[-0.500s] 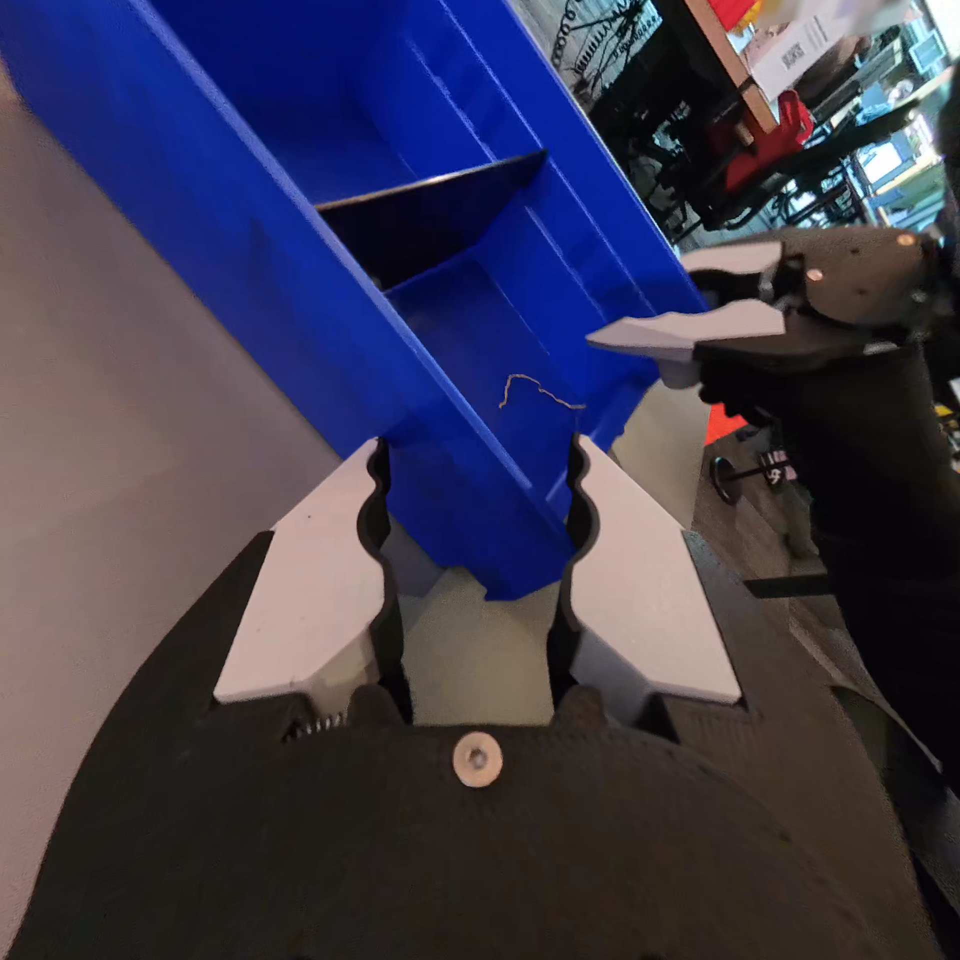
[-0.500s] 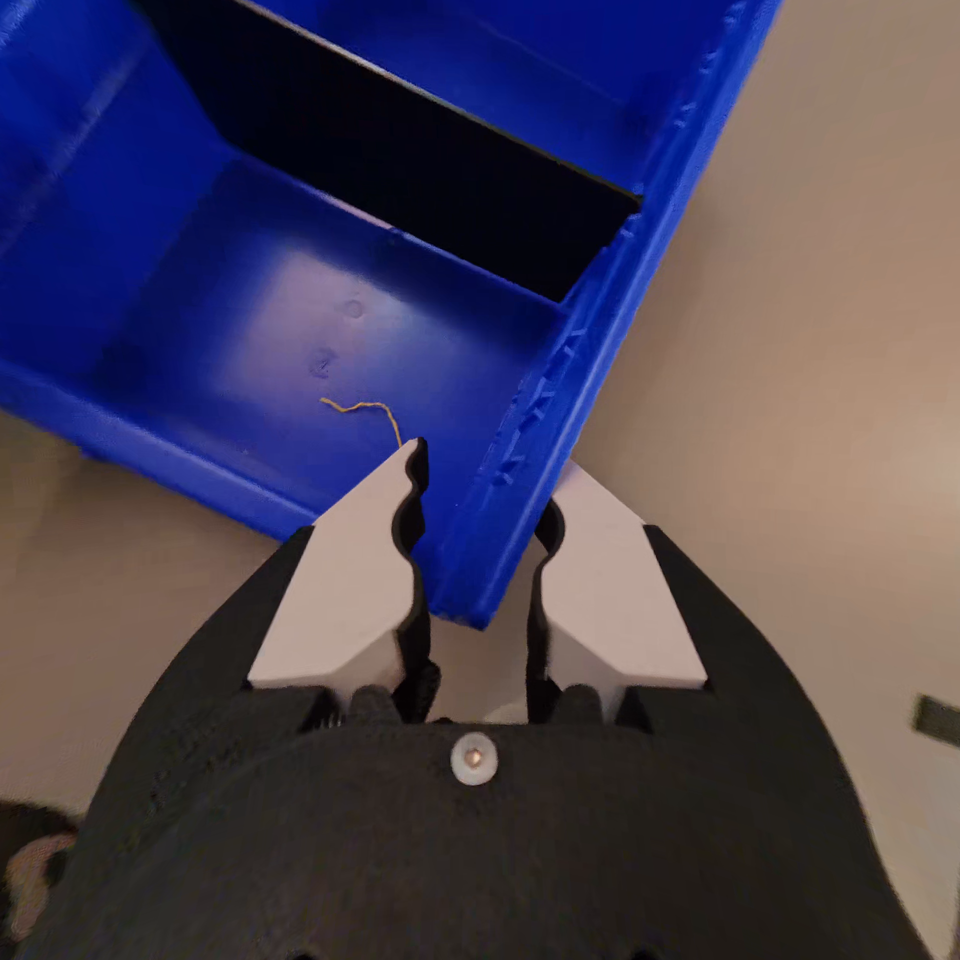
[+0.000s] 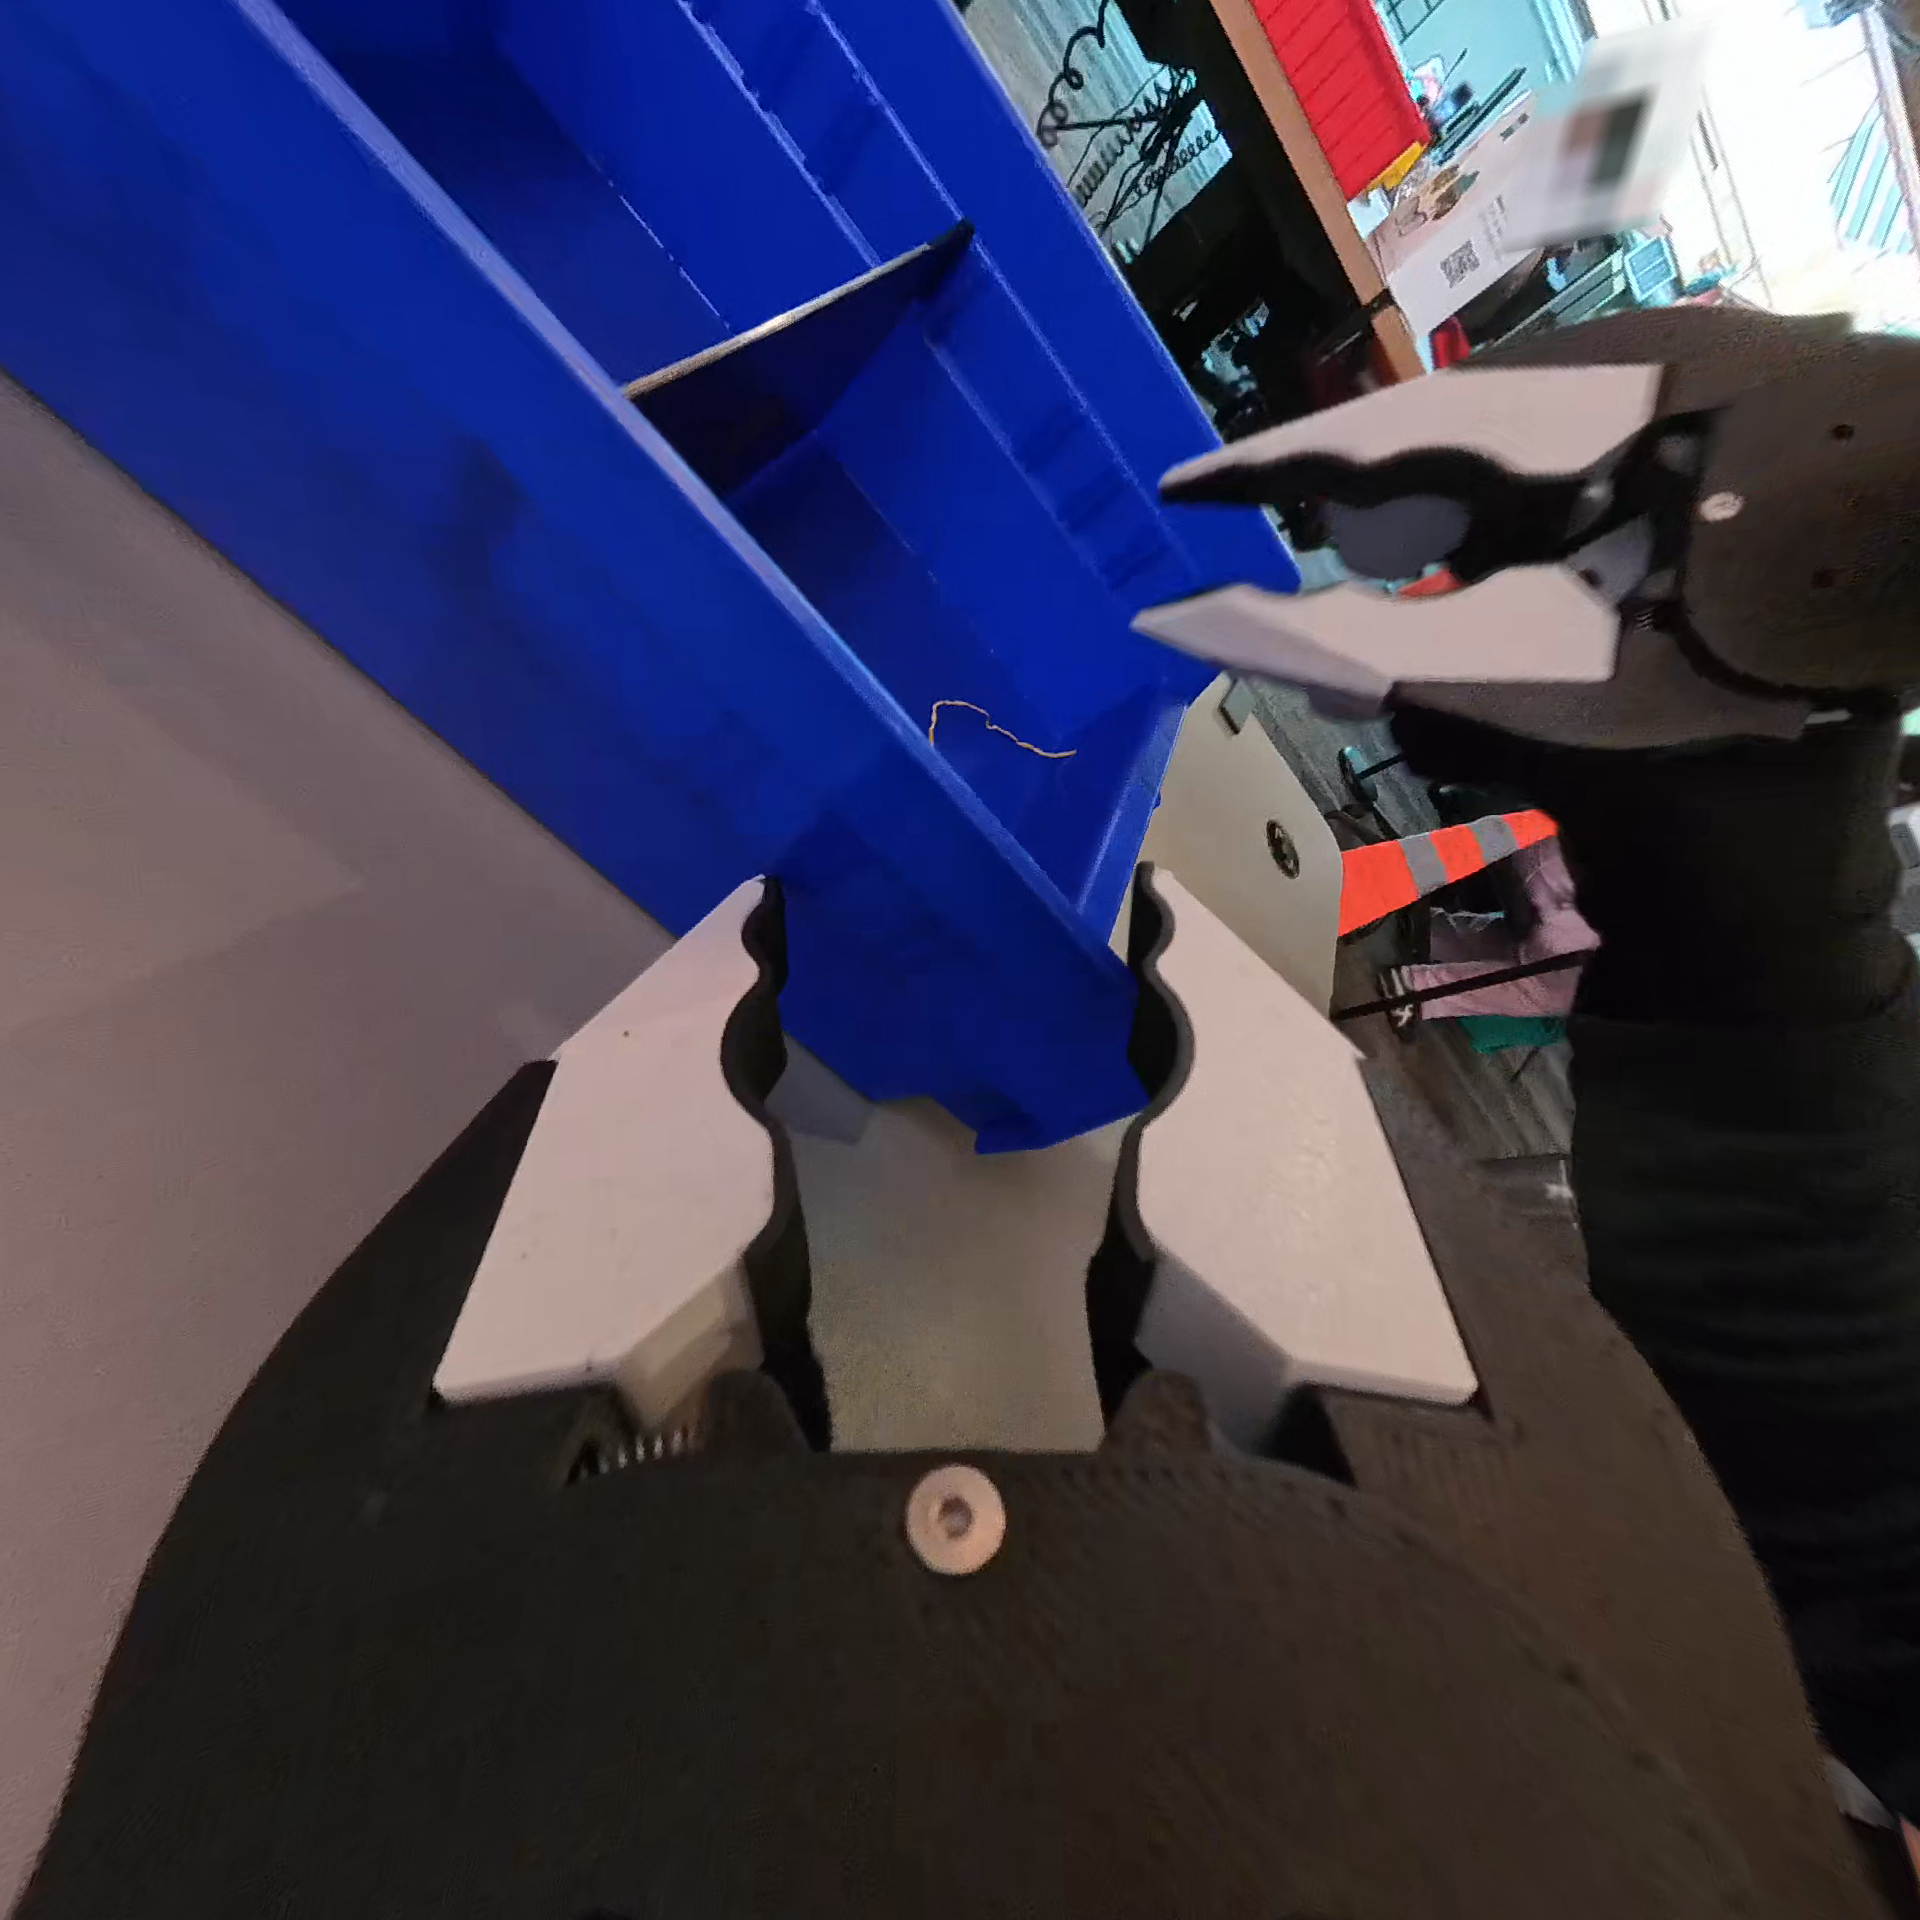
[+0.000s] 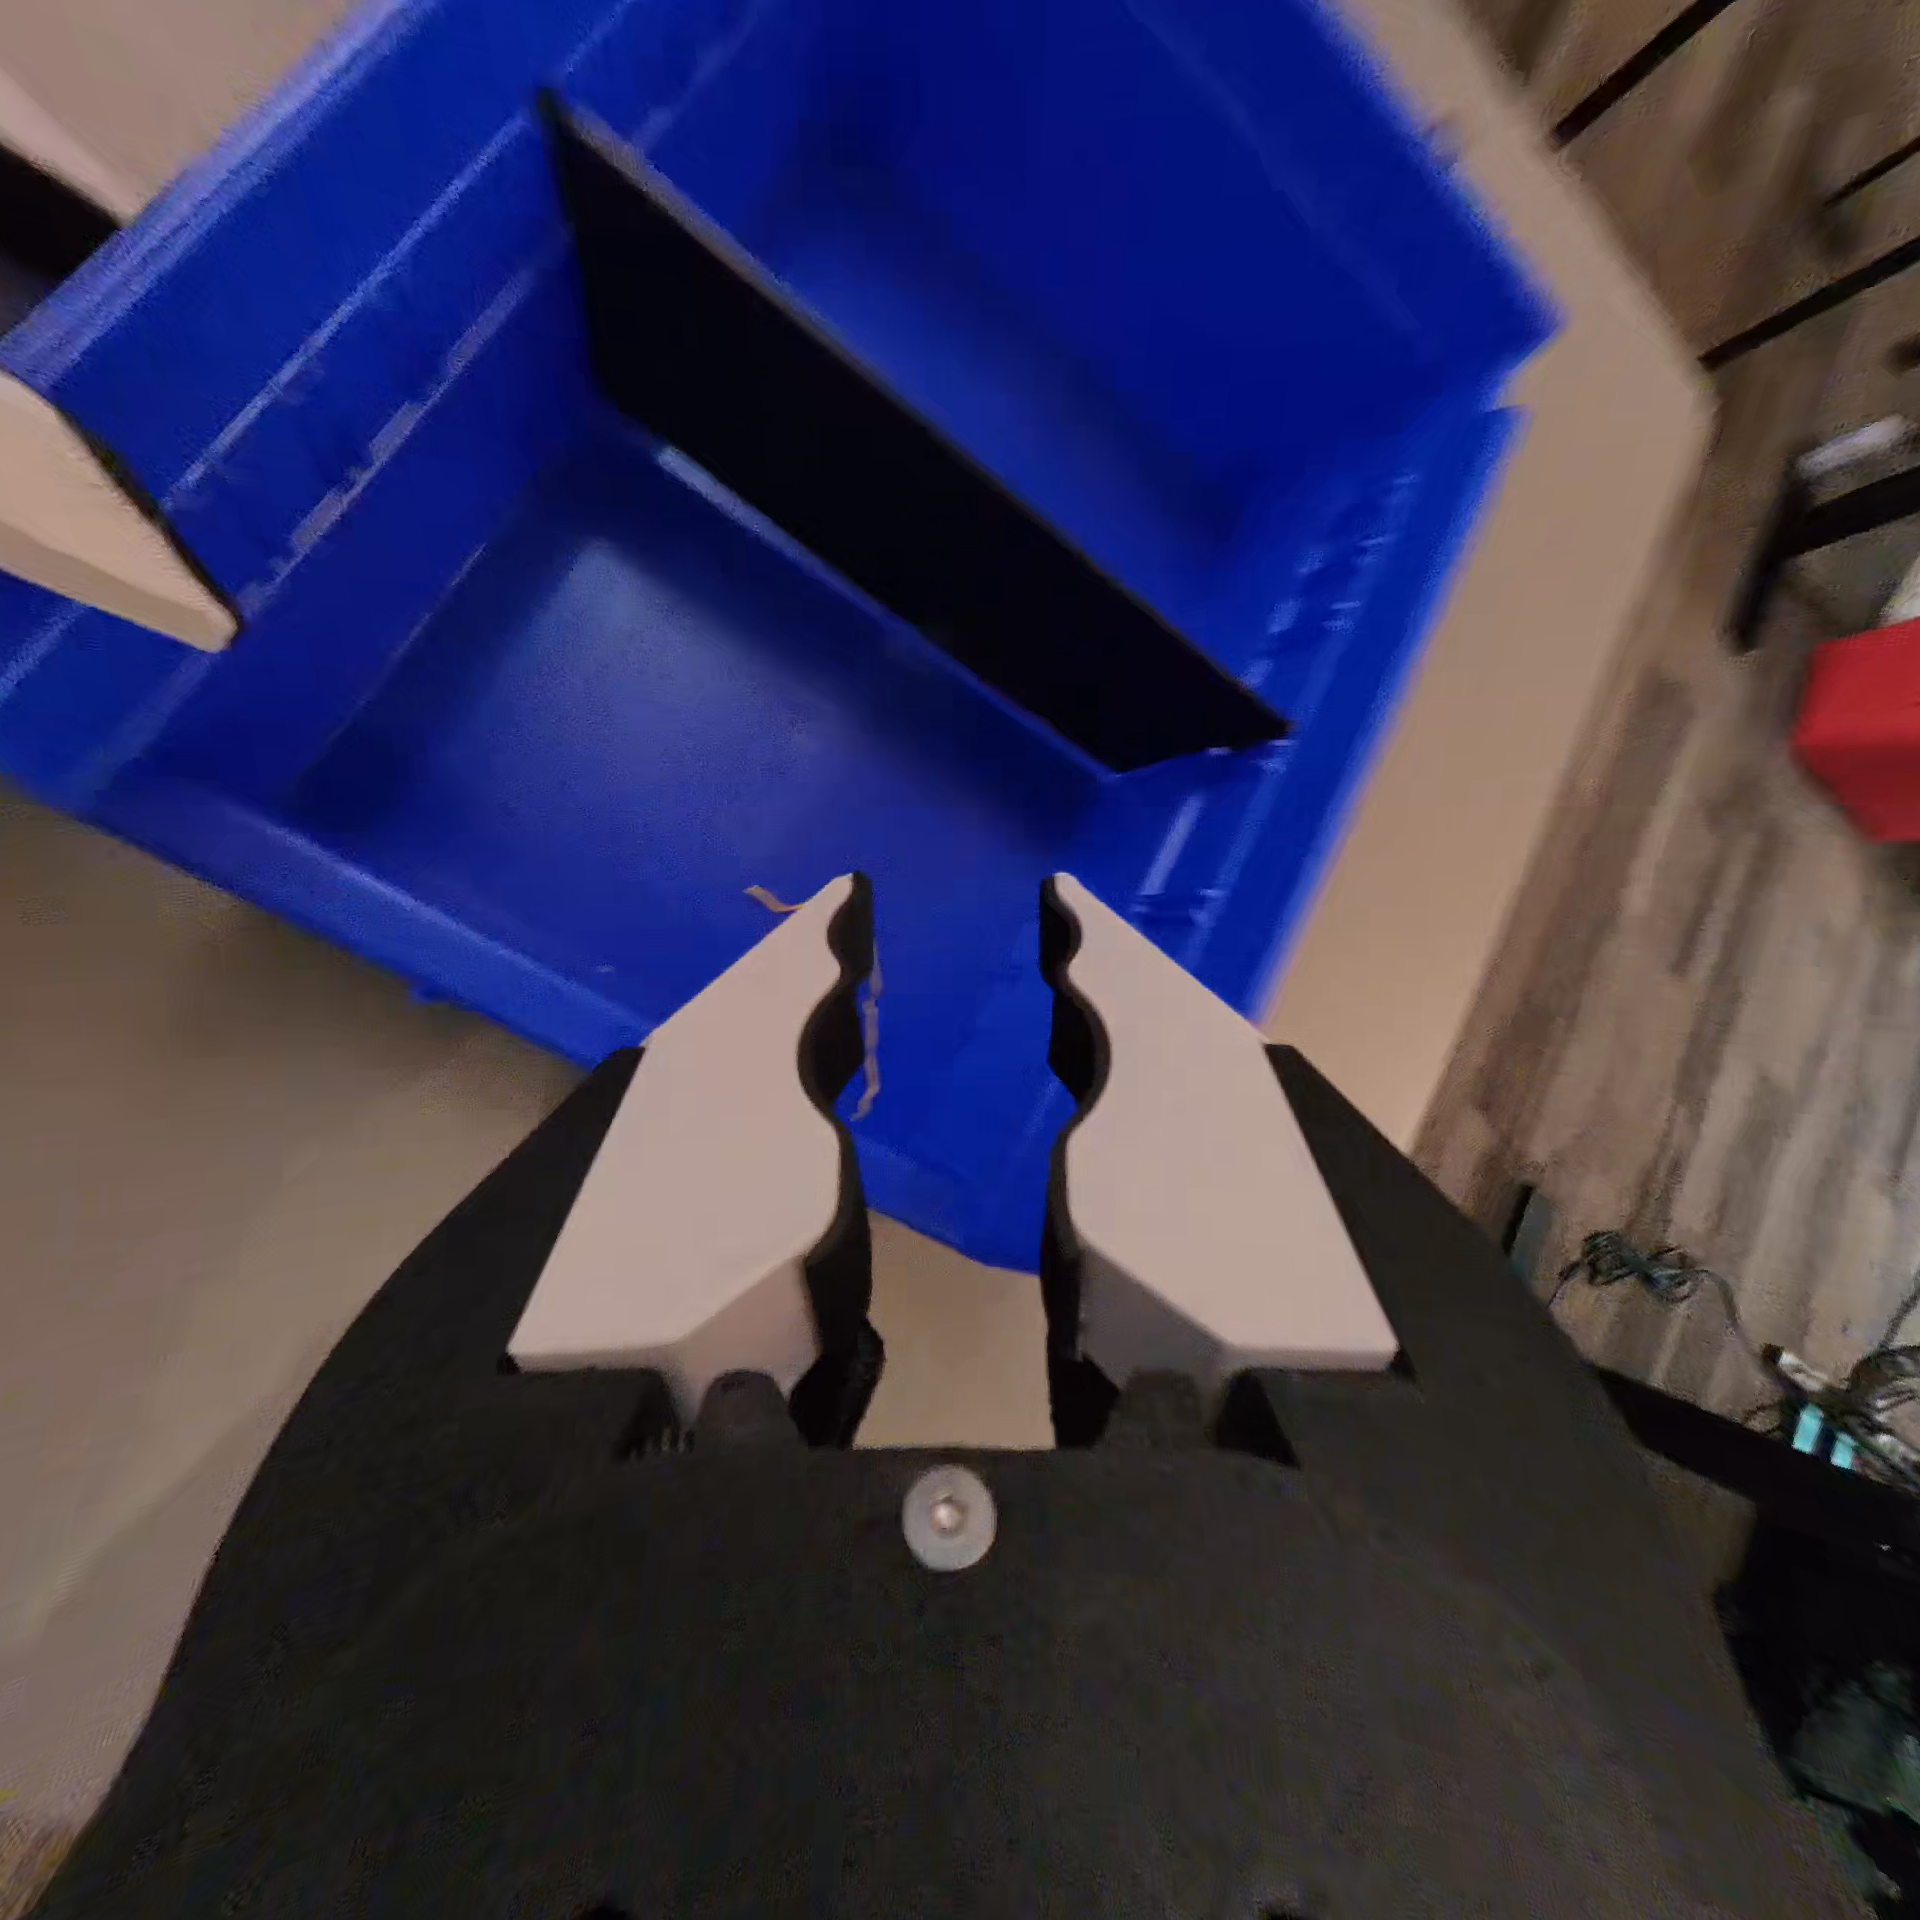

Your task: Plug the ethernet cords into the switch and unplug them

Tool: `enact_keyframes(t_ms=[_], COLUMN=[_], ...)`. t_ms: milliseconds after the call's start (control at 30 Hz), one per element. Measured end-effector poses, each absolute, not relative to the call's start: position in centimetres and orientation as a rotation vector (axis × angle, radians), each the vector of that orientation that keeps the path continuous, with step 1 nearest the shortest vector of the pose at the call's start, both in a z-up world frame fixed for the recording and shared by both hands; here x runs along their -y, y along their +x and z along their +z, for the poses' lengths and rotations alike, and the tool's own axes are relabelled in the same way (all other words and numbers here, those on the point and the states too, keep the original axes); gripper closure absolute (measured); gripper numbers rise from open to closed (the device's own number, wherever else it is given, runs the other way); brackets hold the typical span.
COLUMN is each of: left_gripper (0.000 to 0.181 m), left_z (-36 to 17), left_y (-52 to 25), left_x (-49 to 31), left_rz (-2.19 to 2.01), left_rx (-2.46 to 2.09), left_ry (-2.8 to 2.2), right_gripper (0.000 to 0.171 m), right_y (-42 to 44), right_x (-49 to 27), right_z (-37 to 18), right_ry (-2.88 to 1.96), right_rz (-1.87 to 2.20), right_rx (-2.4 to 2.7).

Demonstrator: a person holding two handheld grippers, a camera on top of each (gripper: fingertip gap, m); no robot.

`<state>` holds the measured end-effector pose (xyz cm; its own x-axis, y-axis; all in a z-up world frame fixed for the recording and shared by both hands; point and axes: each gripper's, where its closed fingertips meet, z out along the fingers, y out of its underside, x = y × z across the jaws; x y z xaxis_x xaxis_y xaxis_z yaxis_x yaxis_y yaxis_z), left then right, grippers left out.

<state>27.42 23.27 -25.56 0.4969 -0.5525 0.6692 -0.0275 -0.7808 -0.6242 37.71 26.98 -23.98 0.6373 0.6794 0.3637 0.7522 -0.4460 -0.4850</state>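
Spread wide, the grey fingers of the left gripper [image 3: 951,894], with the near corner of a blue bin [image 3: 468,468] filling the gap between them. Hard to tell whether the pads touch the plastic or merely hover over it; nothing clamped.

Inside the bin, a black divider [image 3: 758,405] standing upright across it, splitting near compartment from far. On the floor of the near compartment, a thin yellowish thread [image 3: 997,727], curled. Under the bin, a pale table [image 3: 208,935].

To the right and higher, the right gripper [image 3: 1153,556], side-on, fingers parted with clear space between the tips, empty. Behind it a black sleeve [image 3: 1745,935], cut off by the right edge. Far background cluttered and blurred.

From the right wrist view, smeared by motion: same parted fingers, poised above the near right corner of the bin, part of the thread hidden behind the left finger. At the left edge, one pale finger of the other gripper over the bin's left wall, the rest cut off.

Far right, on the wooden floor [image 4: 1662,935], a red box [image 4: 1870,727] and a tangle of cables [image 4: 1652,1268]. Too blurred to tell whether these are the ethernet cords; cannot tell where the switch is.
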Motion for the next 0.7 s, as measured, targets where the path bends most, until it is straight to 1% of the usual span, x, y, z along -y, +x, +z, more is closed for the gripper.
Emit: enact_keyframes(t_ms=[67, 133, 267, 300, 333, 400, 600, 700], left_gripper=[0.118, 0.119, 0.119, 0.119, 0.119, 0.118, 0.118, 0.118], left_z=[-25.5, -25.5, -25.5, -25.5, -25.5, -25.5, -25.5, -25.5], left_y=[27.6, 27.8, 27.9, 27.9, 28.0, 28.1, 28.2, 28.3], left_x=[-23.5, -23.6, -23.5, -23.4, -23.4, -23.4, -23.4, -23.4], left_rz=[-1.260, -1.262, -1.269, -1.271, -1.273, -1.277, -1.294, -1.299], left_rx=[-0.462, -0.453, -0.440, -0.440, -0.442, -0.440, -0.436, -0.433], left_ry=[-2.189, -2.188, -2.188, -2.186, -2.185, -2.184, -2.180, -2.177], right_gripper=[0.144, 0.148, 0.151, 0.155, 0.154, 0.170, 0.171, 0.171], right_y=[37.9, 39.4, 40.1, 40.2, 40.1, 39.8, 39.9, 39.9], right_x=[-27.1, -27.5, -27.3, -27.6, -27.6, -27.4, -27.3, -27.9], right_z=[-26.5, -28.8, -32.0, -32.3, -32.5, -32.8, -32.8, -32.0], right_ry=[-2.352, -2.464, -2.635, -2.648, -2.657, -2.681, -2.765, -2.753], right_rz=[-0.197, -0.314, -0.314, -0.336, -0.339, -0.311, -0.202, -0.159], right_rx=[1.207, 1.277, 1.333, 1.332, 1.340, 1.361, 1.303, 1.229])
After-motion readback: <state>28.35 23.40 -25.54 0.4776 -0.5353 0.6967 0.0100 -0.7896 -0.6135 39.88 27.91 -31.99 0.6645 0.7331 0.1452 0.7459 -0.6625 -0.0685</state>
